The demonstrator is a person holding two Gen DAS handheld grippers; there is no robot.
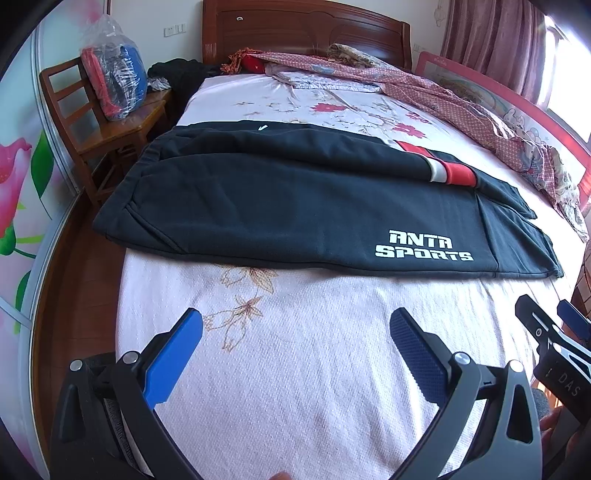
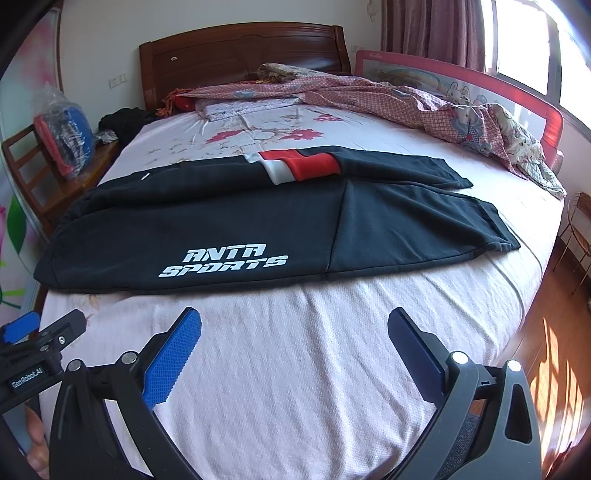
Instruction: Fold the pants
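Observation:
Black pants [image 1: 295,206] with white "ANTA SPORTS" lettering and a red and white stripe lie across the bed, waistband at the left, legs one over the other toward the right; they also show in the right wrist view [image 2: 240,221]. My left gripper [image 1: 295,325] is open and empty over the bare sheet, in front of the pants. My right gripper [image 2: 293,323] is open and empty beside it, also short of the pants. Each gripper shows at the edge of the other's view.
The bed [image 1: 295,369] has a pink floral sheet and a wooden headboard [image 1: 303,33]. A crumpled checked quilt [image 2: 424,107] lies along the far right by a red bed rail [image 2: 517,96]. A wooden chair [image 1: 92,122] with a bagged bundle stands left of the bed.

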